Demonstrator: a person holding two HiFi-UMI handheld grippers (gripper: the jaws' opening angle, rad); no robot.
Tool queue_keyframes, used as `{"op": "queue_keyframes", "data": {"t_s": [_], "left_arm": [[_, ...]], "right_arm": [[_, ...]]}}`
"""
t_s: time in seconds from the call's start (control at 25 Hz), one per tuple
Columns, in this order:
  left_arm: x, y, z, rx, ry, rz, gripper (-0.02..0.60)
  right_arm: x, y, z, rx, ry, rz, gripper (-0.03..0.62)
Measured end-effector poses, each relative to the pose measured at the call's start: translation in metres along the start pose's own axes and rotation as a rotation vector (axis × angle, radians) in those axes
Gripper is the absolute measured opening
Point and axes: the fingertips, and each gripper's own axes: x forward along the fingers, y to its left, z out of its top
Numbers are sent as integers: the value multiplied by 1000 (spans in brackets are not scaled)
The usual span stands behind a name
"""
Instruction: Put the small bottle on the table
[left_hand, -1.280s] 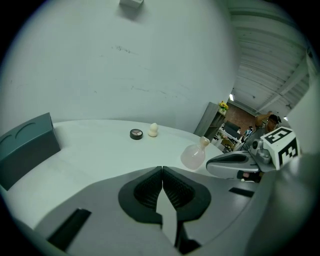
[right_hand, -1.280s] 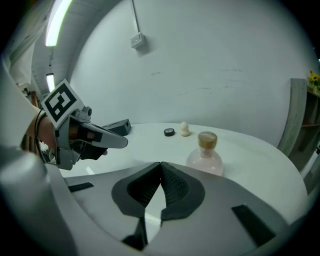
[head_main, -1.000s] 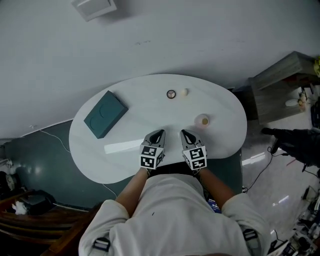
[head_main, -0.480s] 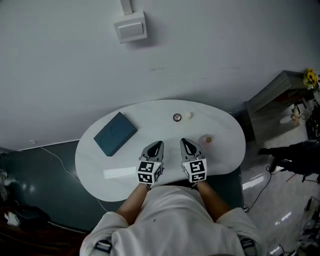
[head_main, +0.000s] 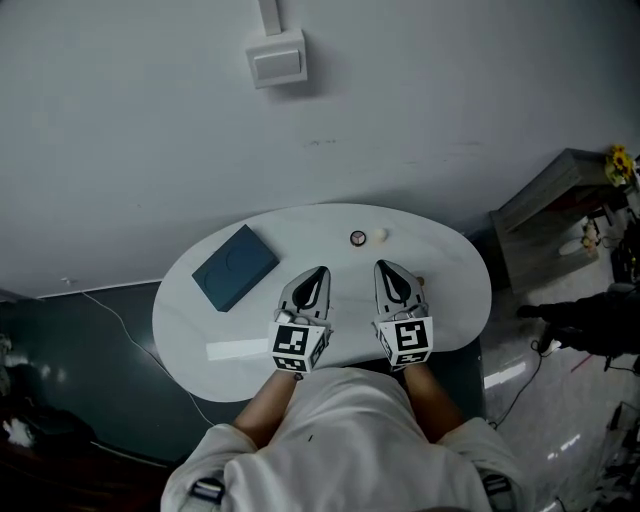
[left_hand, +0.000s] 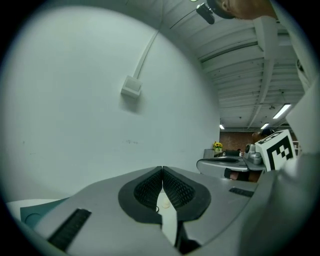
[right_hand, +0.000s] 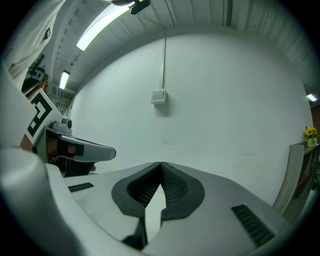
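Both grippers are held over the near side of the white oval worktop (head_main: 178, 300), side by side, pointing toward the wall.

Left gripper (head_main: 319, 272): jaws closed pad against pad, nothing between them, as the left gripper view shows.
Right gripper (head_main: 386, 266): jaws likewise pressed together and empty in the right gripper view.

Landmark: dark teal box (head_main: 235, 267), lying flat on the left part of the worktop.
- My left gripper is just to the right of the box, not touching it. My right gripper is further right again.
- A small dark ring (head_main: 358, 238) and a small cream ball (head_main: 380, 236) lie side by side to the right of the box, beyond both gripper tips.
- The small bottle (head_main: 421, 281) is on the worktop well to the right of the box. My right gripper covers nearly all of it in the head view, and only a sliver shows at that gripper's right edge. I cannot tell whether it stands upright.
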Motion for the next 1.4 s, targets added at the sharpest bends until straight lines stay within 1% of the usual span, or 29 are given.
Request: {"op": "queue_keyframes", "data": {"t_s": [0.2, 0.4, 0.6, 0.8, 1.04, 1.4], "left_arm": [[-3, -1, 4, 8, -9, 1, 20], [-4, -4, 9, 24, -20, -3, 20], [-2, -8, 9, 33, -12, -21, 20], [0, -10, 11, 56, -15, -28, 20], [0, -12, 9, 54, -12, -39, 20], [3, -16, 6, 58, -2, -50, 20]], "right_arm": [[-5, 7, 7, -33, -17, 0, -2], [-6, 8, 7, -18, -6, -2, -2], [-8, 8, 8, -33, -3, -12, -2], [-9, 1, 3, -16, 1, -16, -3], [-12, -6, -1, -12, 9, -36, -3], [-14, -9, -4, -12, 16, -43, -3]]}}
